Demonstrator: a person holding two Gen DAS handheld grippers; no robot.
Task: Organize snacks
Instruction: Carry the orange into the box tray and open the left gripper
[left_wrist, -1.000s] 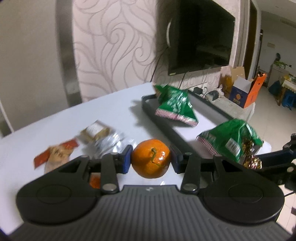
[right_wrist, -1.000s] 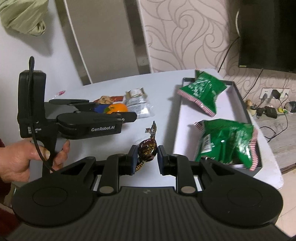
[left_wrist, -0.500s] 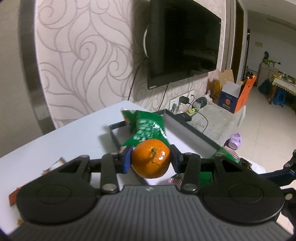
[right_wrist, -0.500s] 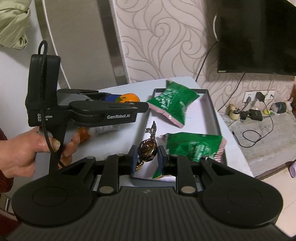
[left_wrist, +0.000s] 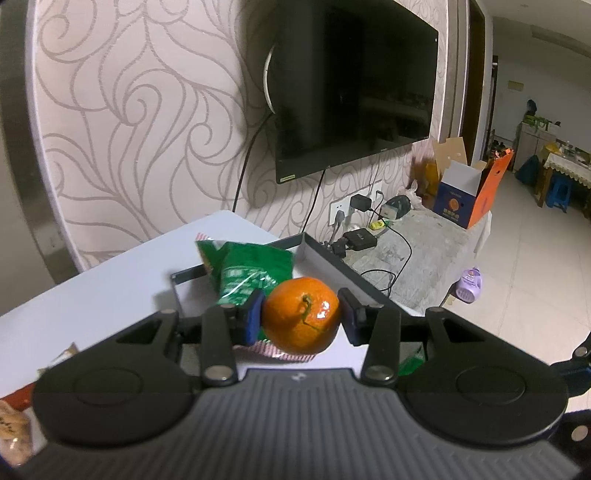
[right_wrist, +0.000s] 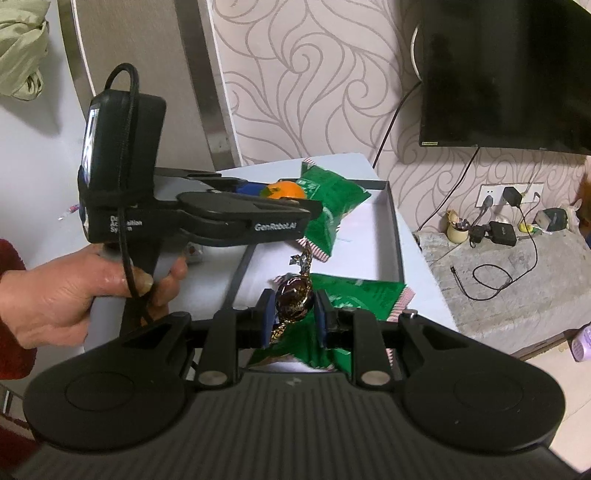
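Orange, glossy mandarin (left_wrist: 301, 319); candy (right_wrist: 294, 297) seemingly foil-wrapped.

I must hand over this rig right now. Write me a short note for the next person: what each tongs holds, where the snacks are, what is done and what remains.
Left tongs: shut on the orange, held above the far green bag in the tray.
Right tongs: shut on the wrapped candy, held above the near green bag.
Done: both green bags lie in the tray.
Left: set the orange and the candy down in the tray, probably on a bare part of it. A few small snack packets lie on the table outside the tray, at the left edge of the left wrist view; they likely go in next.
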